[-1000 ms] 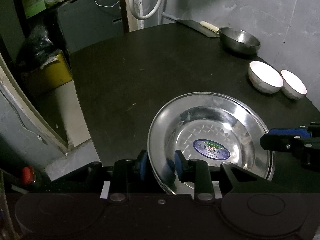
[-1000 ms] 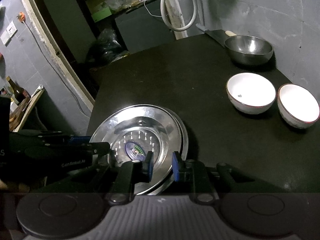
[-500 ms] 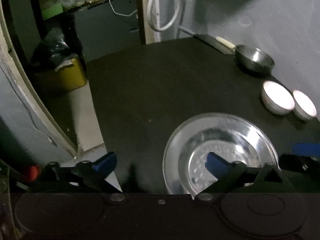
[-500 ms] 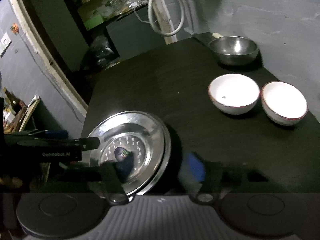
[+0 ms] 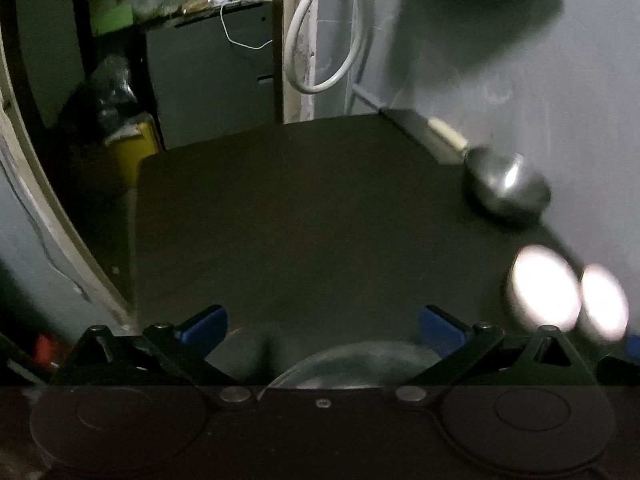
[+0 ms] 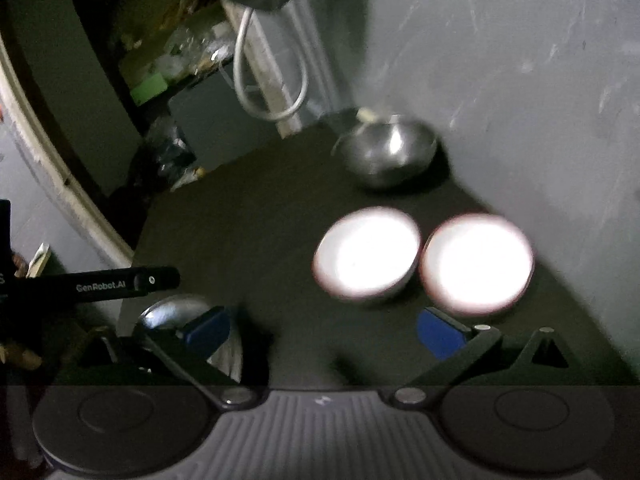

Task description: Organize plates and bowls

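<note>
on the dark worktop (image 5: 304, 216): one steel plate (image 5: 352, 366) lying flat at the near edge, one steel bowl (image 6: 388, 152) at the far side by the wall, and two white bowls (image 6: 366, 254) (image 6: 476, 264) side by side, touching or nearly so, nearer than the steel one. left gripper (image 5: 322, 322): jaws just opened, now spread wide, nothing between the blue pads, plate rim just below them. right gripper (image 6: 324, 330): jaws likewise just opened wide and empty, the plate by its left finger (image 6: 208, 330), the white bowls just beyond its right.
</note>
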Motion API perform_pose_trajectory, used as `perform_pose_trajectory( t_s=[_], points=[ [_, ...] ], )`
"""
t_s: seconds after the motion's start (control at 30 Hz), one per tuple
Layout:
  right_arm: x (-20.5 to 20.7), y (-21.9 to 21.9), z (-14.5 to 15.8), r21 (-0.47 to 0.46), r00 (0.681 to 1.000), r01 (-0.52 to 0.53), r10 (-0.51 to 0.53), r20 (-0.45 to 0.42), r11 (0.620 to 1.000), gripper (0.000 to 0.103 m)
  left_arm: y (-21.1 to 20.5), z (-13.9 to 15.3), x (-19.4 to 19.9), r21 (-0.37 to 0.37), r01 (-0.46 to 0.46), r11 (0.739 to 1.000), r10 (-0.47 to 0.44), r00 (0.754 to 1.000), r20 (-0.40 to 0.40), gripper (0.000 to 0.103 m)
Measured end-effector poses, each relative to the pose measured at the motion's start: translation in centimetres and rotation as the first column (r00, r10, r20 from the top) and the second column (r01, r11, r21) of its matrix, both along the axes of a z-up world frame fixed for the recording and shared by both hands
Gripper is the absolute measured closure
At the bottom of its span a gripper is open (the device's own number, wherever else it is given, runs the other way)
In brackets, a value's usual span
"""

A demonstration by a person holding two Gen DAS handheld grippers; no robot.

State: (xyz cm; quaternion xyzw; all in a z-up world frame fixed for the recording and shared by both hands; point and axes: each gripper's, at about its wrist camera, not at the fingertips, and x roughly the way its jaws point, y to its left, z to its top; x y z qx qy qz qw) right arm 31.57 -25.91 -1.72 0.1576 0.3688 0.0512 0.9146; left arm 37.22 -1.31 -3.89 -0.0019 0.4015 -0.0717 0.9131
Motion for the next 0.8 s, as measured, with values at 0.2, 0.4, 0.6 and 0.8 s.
perform_pose_trajectory(
  t_s=[0.2,0.4,0.6,0.8],
  points=[
    [5.1,-4.0,0.5,0.015,0.998,0.043,-0.044,0.035,0.999,0.0,-4.5,0.6,5.4,-0.097,-0.03,0.995,0.032,0.999,0.024,0.001],
    [9.9,-6.3,-2.0,0.062,0.992,0.129,-0.129,0.008,0.99,0.001,-9.3,0.1,10.1,-0.133,0.015,0.991,-0.011,0.999,0.033,0.001],
    [12.3,-6.5,-4.2,0.093,0.981,0.189,-0.193,0.031,0.978,0.006,-12.7,-1.0,13.4,-0.132,0.016,0.991,-0.014,1.0,0.015,0.001],
    [14.2,-6.9,-5.5,0.111,0.975,0.219,-0.223,0.018,0.969,0.014,-14.7,-2.6,15.7,-0.117,0.042,0.992,-0.045,0.999,-0.029,0.001]
  ],
)
